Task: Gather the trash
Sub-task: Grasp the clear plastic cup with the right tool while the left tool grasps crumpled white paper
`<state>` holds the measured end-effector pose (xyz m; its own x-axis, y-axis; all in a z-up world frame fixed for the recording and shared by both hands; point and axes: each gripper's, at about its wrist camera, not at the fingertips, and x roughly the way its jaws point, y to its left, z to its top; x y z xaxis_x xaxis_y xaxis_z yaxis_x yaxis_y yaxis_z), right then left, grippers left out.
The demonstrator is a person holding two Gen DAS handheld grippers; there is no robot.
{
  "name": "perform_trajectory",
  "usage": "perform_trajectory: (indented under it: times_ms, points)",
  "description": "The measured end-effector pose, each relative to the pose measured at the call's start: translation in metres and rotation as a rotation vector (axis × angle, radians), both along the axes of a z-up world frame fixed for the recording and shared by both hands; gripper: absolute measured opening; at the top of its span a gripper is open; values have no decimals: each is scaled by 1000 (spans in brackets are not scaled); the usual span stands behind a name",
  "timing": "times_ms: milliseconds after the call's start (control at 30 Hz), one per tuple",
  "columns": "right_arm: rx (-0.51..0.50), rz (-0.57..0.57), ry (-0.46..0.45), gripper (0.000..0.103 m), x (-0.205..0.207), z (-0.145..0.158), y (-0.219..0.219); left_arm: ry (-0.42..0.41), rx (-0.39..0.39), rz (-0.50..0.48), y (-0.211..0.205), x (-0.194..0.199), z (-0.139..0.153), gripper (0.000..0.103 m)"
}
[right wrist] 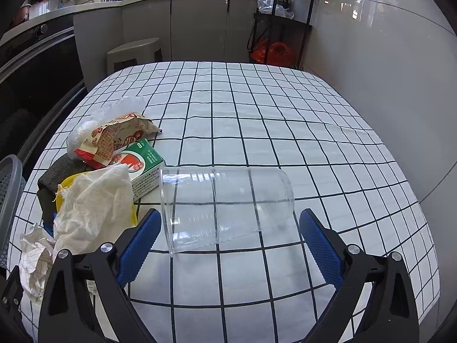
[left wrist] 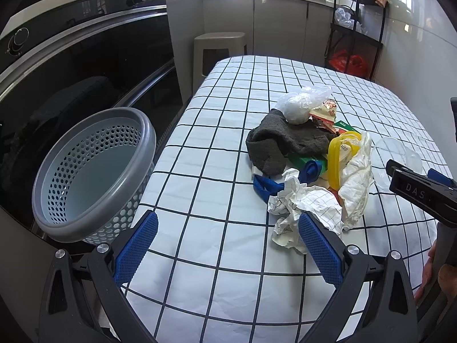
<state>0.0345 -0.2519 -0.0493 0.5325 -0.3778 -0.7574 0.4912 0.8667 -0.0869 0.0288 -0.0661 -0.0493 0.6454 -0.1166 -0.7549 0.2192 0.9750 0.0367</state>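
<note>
Across the gridded counter (right wrist: 257, 131), which carries all the trash, nothing is yet collected; the perforated grey basket (left wrist: 94, 171) stands empty just off its left edge, presumably so items can be dropped straight in. Heaped near that edge lie a dark grey cloth (left wrist: 282, 143), a white crumpled wrapper (right wrist: 91, 200), crumpled gridded paper (left wrist: 302, 205), a yellow plastic ring (left wrist: 335, 154), a green-and-white carton (right wrist: 142, 168) with small unreadable print, a printed snack packet (right wrist: 117, 137) and a clear bag (left wrist: 302, 105). Apart from the heap, a clear plastic cup (right wrist: 225, 205) lies on its side, mouth toward the carton.

The left gripper (left wrist: 228, 245) is spread wide and holds nothing, its right pad beside the gridded paper. The right gripper (right wrist: 228, 245) is equally wide and empty, flanking the cup without touching it, probably the next pick. Its body reads "DAS" in the left wrist view.
</note>
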Motion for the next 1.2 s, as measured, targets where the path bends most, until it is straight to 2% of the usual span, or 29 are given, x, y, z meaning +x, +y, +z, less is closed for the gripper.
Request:
perform_trajectory:
  times_ms: [100, 167, 267, 300, 367, 467, 500, 667, 900, 1100, 1200]
  points:
    - [7, -7, -6, 89, -2, 0, -2, -2, -4, -2, -1, 0, 0, 97]
    - [21, -11, -1, 68, -1, -2, -5, -4, -7, -2, -1, -1, 0, 97]
    - [56, -8, 17, 48, 0, -7, -10, -8, -14, -5, -1, -2, 1, 97]
    - [69, -8, 19, 44, 1, -9, -10, -11, -15, -5, 0, -2, 2, 97]
    - [79, -3, 18, 27, -1, -9, -11, -16, -17, -8, 0, -4, 4, 97]
    - [82, 7, -8, 10, -7, -5, -10, -17, -32, -19, 2, -7, 7, 97]
    - [87, 10, -20, 8, -9, -3, -10, -19, -36, -24, 2, -8, 7, 97]
    - [126, 20, -78, 5, -24, 9, -13, -33, -55, -44, 5, -15, 12, 97]
    - [160, 36, -113, 4, -38, 18, -16, -41, -80, -78, 2, -19, 17, 97]
    - [191, 44, -132, 4, -45, 22, -19, -59, -40, -122, -18, -22, 19, 97]
    - [202, 43, -137, 4, -48, 23, -21, -39, -25, -130, -25, -18, 11, 97]
